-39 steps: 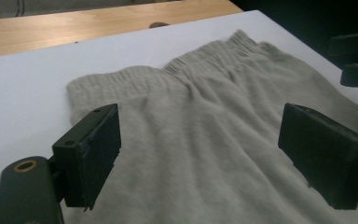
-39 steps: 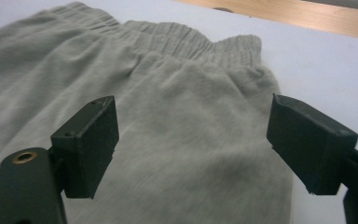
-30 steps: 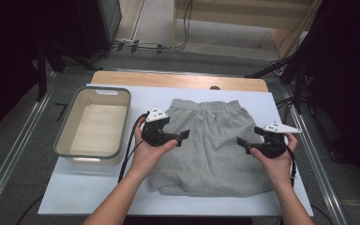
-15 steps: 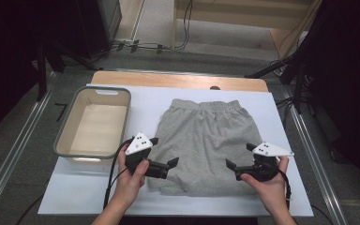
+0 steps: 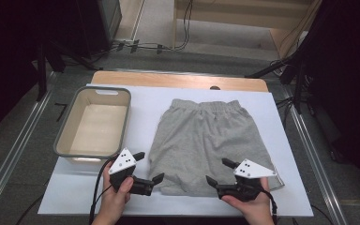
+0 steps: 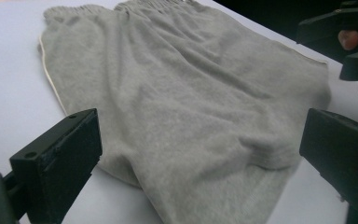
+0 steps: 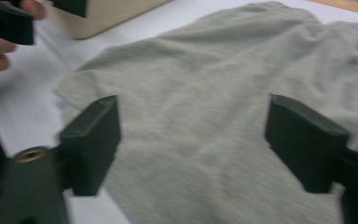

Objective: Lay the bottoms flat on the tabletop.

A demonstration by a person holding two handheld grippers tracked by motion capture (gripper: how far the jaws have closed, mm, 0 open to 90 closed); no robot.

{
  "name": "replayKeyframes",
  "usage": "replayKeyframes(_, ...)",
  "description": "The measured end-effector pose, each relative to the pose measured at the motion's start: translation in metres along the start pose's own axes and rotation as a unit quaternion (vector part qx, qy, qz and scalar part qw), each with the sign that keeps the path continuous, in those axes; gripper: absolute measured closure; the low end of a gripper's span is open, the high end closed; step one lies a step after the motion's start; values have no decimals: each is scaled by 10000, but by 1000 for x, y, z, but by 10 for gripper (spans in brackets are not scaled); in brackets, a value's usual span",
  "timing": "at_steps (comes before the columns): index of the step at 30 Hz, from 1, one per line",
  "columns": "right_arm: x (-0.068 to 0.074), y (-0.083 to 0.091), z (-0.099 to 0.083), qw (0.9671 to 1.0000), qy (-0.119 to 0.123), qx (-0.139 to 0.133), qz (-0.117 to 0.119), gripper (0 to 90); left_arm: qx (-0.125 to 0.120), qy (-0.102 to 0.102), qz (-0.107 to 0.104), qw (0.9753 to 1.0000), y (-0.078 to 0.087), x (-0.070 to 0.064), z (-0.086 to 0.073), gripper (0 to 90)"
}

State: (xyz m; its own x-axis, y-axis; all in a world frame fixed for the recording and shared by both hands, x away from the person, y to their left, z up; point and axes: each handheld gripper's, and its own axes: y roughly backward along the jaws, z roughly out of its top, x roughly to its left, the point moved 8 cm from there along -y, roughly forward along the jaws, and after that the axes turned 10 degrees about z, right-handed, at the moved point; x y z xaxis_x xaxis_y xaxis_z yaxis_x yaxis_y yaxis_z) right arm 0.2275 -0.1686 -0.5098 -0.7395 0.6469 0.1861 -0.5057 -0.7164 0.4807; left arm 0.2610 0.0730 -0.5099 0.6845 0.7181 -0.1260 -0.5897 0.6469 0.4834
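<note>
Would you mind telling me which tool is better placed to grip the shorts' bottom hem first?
Probably the left tool: its open jaws sit right at the near-left hem corner of the shorts. The right tool hovers over fabric.

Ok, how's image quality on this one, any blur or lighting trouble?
High view: sharp enough on the grey shorts, though the room around the white table sheet falls dark. Left gripper view: the shorts are crisp mid-frame and the left tool jaws are soft-edged up close. Right gripper view: smeared throughout, the shorts' weave is lost and the right tool jaws blurred.
</note>
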Motion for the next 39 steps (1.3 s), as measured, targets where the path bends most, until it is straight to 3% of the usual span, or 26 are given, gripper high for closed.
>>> replayKeyframes(4, 23, -16, 0, 9993, 143, 72, 325, 435, 97, 51, -80, 9999, 7, -1, -11, 0)
replayKeyframes(8, 44, -36, -3, 9972, 373, 242, 608, 535, 253, 51, -124, 9996, 8, -1, -22, 0)
replayKeyframes(11, 51, -49, -5, 9970, 423, 336, 562, 568, 374, 112, -143, 9991, 8, -1, -28, 0)
replayKeyframes(15, 47, -61, -13, 9969, 329, 576, 433, 554, 541, 193, -204, 9981, 9, 0, -37, 0)
replayKeyframes(17, 44, -65, -17, 9959, 432, 734, 295, 572, 578, 209, -217, 9979, 10, 2, -40, 0)
replayKeyframes(21, 36, -69, -26, 9931, 453, 1040, 297, 746, 635, 213, -195, 9976, 9, 3, -41, 0)
replayKeyframes(24, 29, -67, -27, 9930, 399, 1077, 271, 850, 707, 168, -204, 9971, 6, 1, -44, 0)
replayKeyframes(31, 5, -52, -21, 9969, -3, 775, 126, 857, 786, 118, -117, 9968, 1, -4, -45, 0)
replayKeyframes(33, -3, -46, -19, 9976, -137, 669, 68, 857, 837, 92, 19, 9964, -2, -6, -46, 50)
replayKeyframes(36, -12, -40, -19, 9979, -237, 595, 19, 857, 851, 56, -50, 9963, -6, -13, -46, 71)
replayKeyframes(39, -16, -38, -20, 9979, -295, 585, -17, 857, 943, -83, 100, 9955, -11, -20, -48, 163)
